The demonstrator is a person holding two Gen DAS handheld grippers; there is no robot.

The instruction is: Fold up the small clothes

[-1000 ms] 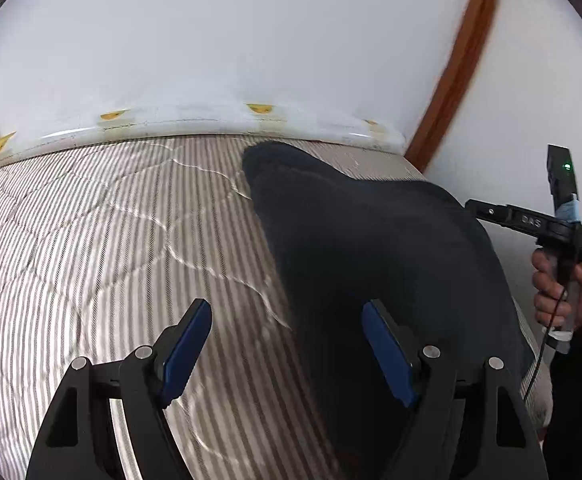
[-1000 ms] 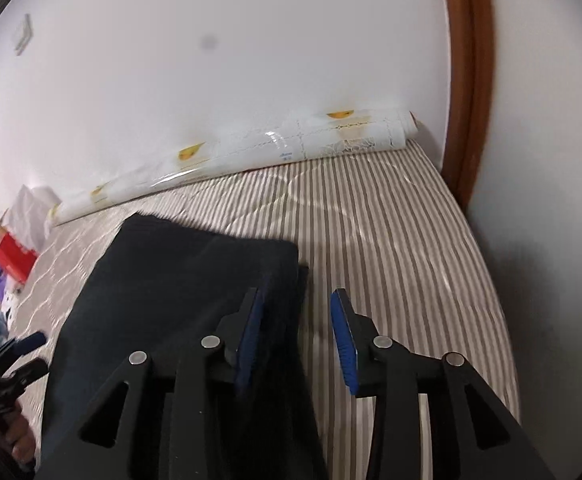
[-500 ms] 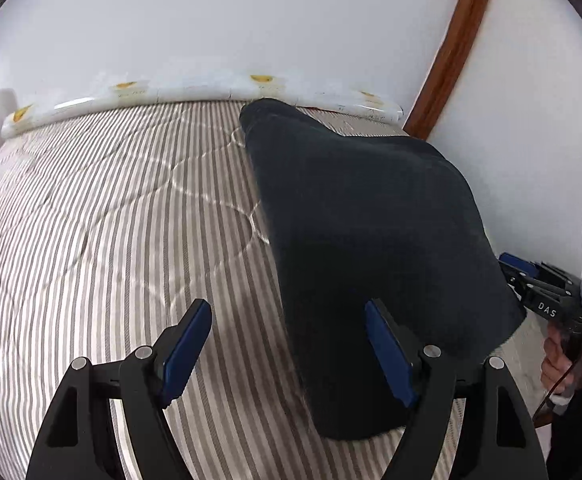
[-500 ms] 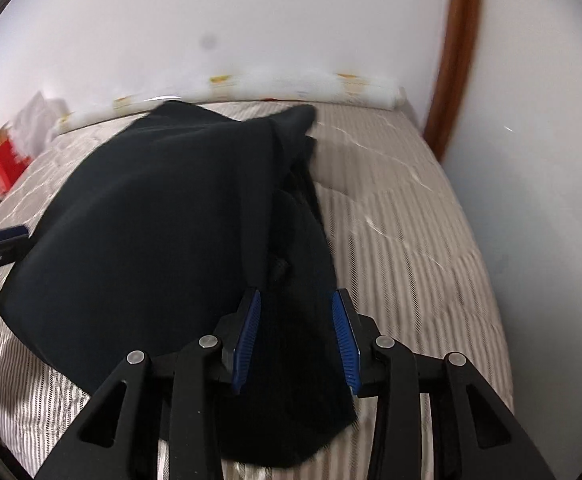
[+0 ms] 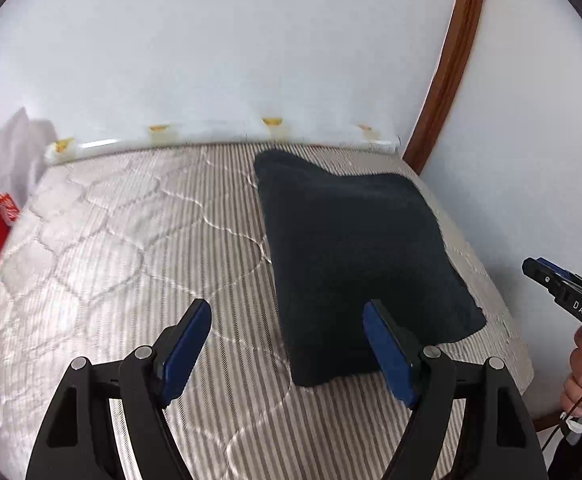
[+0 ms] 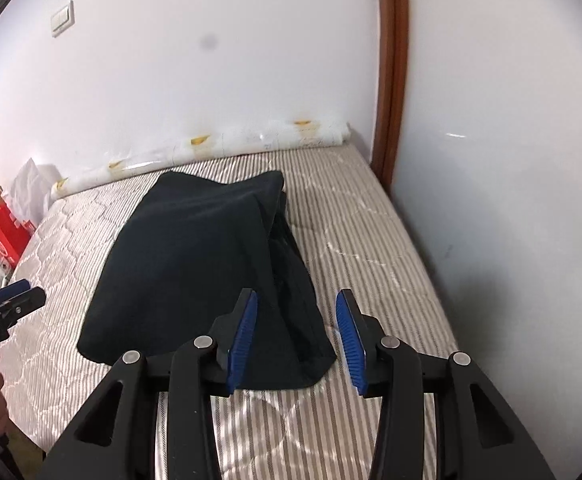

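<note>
You're looking at a mattress (image 5: pixel 139 248) with a grey-and-white striped, quilted cover, pushed into a corner of the room. Plain white walls (image 6: pixel 211 80) rise behind it and along your right. A brown wooden trim (image 6: pixel 391 80) runs up the corner. Along the far edge of the mattress lies a white roll of plastic-wrapped material (image 6: pixel 227 148) with yellow marks. High on the back wall sits a light switch (image 6: pixel 62 19). Off to your left, a red box (image 6: pixel 5 236) and white bags (image 5: pixel 15 148) stand beside the bed. Light is even and soft.
</note>
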